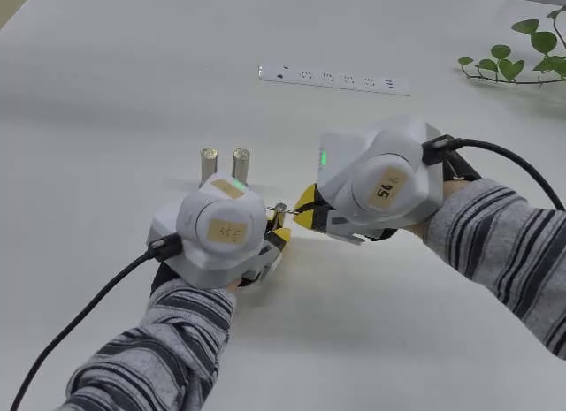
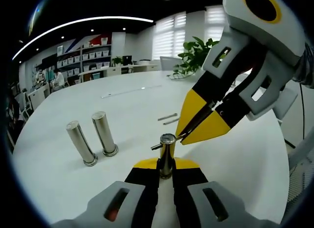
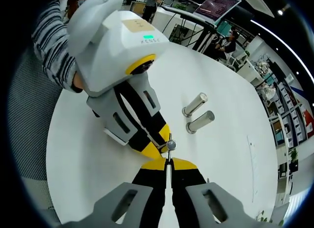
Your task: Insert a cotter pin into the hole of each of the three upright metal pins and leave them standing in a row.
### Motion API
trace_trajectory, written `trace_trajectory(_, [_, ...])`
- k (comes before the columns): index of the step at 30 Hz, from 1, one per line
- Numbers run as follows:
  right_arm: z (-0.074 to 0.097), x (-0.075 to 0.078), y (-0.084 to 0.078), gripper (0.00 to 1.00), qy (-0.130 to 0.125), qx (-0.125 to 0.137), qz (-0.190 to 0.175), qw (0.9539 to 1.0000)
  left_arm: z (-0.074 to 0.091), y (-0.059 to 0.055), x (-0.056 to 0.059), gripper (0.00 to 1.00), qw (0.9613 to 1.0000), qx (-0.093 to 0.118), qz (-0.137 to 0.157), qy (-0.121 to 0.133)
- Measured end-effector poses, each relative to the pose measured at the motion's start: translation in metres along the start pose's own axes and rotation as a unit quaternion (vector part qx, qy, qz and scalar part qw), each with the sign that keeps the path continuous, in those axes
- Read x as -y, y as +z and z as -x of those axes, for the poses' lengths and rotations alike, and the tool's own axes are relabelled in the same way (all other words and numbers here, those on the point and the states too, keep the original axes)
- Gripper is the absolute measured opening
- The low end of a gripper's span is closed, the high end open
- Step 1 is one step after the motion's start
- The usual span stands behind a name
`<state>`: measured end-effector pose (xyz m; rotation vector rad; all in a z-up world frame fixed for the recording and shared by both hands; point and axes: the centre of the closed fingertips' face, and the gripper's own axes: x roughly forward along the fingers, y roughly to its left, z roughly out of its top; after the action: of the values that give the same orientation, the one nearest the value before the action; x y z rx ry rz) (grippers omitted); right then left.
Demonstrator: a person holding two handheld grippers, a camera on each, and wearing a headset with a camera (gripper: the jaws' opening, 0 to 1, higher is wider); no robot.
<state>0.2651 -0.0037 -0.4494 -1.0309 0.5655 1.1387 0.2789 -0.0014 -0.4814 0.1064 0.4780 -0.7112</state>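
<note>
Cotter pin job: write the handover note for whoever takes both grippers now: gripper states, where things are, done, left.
Left gripper: shut on an upright metal pin.
Right gripper: shut on a cotter pin at that pin's hole; a stub shows on the far side, so it seems partly through.
Two other metal pins stand side by side, with no cotter pin seen in them.
Two loose cotter pins lie on the table beyond.
Done: none finished.
Left: seat this one, fit two more, line up all three.

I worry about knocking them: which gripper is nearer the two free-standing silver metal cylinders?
Left. The left gripper, shut on a third silver metal pin, sits just before the two cylinders; the right gripper, pinching a thin cotter pin, is farther to their right.
</note>
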Motion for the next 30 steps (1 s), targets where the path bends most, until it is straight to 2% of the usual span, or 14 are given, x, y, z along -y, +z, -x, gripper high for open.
trace_trajectory(8, [-0.002, 0.0, 0.007, 0.0, -0.008, 0.015, 0.001, 0.9999, 0.0, 0.0, 0.0, 0.05, 1.0, 0.002, 0.003, 0.005])
trace_trajectory(12, [0.001, 0.002, 0.008, 0.05, -0.017, 0.019, -0.013, 0.9996, 0.0, 0.0, -0.001, 0.05, 1.0, 0.002, 0.004, 0.006])
trace_trajectory(16, [0.007, 0.006, 0.007, 0.02, -0.028, 0.019, -0.016, 0.9993, -0.001, 0.0, 0.0, 0.05, 1.0, 0.001, 0.004, 0.008])
trace_trajectory(30, [0.004, 0.002, 0.011, 0.0, -0.026, 0.025, -0.021, 0.9991, -0.001, -0.001, -0.001, 0.05, 0.9999, -0.002, 0.007, 0.014])
